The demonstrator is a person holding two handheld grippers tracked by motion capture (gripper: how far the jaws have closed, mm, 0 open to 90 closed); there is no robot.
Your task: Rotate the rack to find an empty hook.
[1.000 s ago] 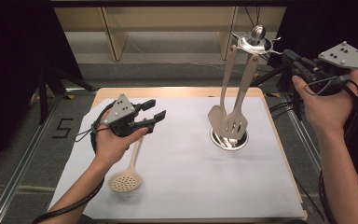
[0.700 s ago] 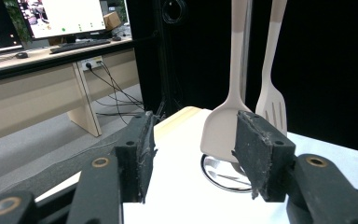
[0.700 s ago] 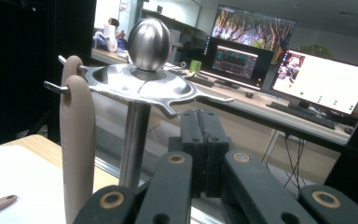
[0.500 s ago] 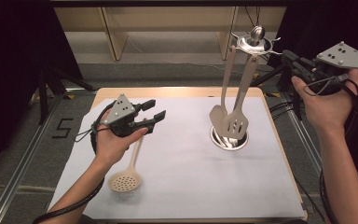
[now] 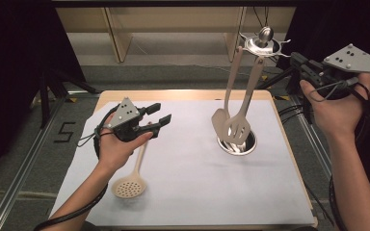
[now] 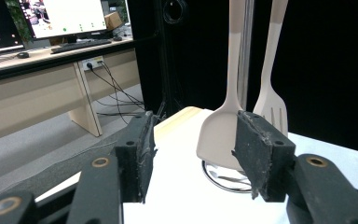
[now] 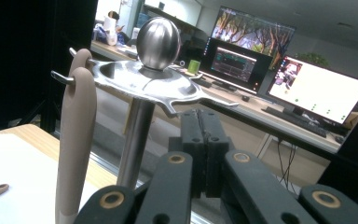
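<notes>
A steel utensil stand (image 5: 264,42) rises from a round base (image 5: 247,144) on the right of the white sheet. From its hooks hang a solid beige turner (image 5: 220,122) and a slotted turner (image 5: 239,128). A beige skimmer (image 5: 130,185) lies flat on the sheet at the left. My left gripper (image 5: 160,113) hovers open and empty over the skimmer's handle; in the left gripper view its gripper (image 6: 196,158) points at the solid turner (image 6: 219,140) and the slotted turner (image 6: 272,109). My right gripper (image 5: 298,62) is held high, shut and empty, just right of the stand's top (image 7: 144,79), beside a hanging handle (image 7: 74,140).
The white sheet (image 5: 188,183) covers a wooden table (image 5: 183,94) with metal rails along both sides. Low shelving (image 5: 173,29) stands behind the table. Desks with monitors (image 7: 317,88) are farther off. Cables trail past the table's right edge.
</notes>
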